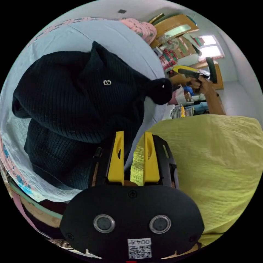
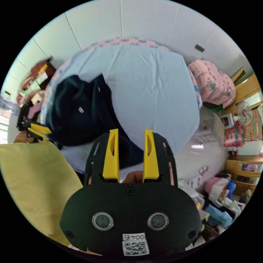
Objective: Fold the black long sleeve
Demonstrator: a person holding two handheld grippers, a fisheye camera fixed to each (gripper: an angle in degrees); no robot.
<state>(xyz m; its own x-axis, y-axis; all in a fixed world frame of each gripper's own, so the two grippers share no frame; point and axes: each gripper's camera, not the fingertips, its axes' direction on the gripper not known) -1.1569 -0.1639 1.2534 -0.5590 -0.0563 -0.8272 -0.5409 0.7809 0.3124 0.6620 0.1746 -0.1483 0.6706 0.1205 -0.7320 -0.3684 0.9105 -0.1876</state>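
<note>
The black knit long sleeve [image 1: 74, 104] lies bunched on the pale blue bed sheet [image 1: 117, 38], a small metal logo on its front and one cuff [image 1: 160, 90] sticking out to the right. My left gripper [image 1: 133, 134] hovers open just off the garment's near edge, nothing between its yellow jaws. In the right gripper view the same black long sleeve [image 2: 79, 115] sits left of centre on the sheet [image 2: 153, 90]. My right gripper [image 2: 131, 133] is open above the garment's lower part, holding nothing. The other gripper [image 2: 35, 128] shows at the far left, beside the garment.
The person's yellow-green clothing [image 1: 219, 164] is close beside my jaws in both views. A pink patterned bundle [image 2: 213, 82] lies at the bed's far corner. Wooden furniture [image 1: 175, 26] and piles of clutter [image 2: 219, 197] stand beyond the bed. A hand holds the right gripper [image 1: 189, 72].
</note>
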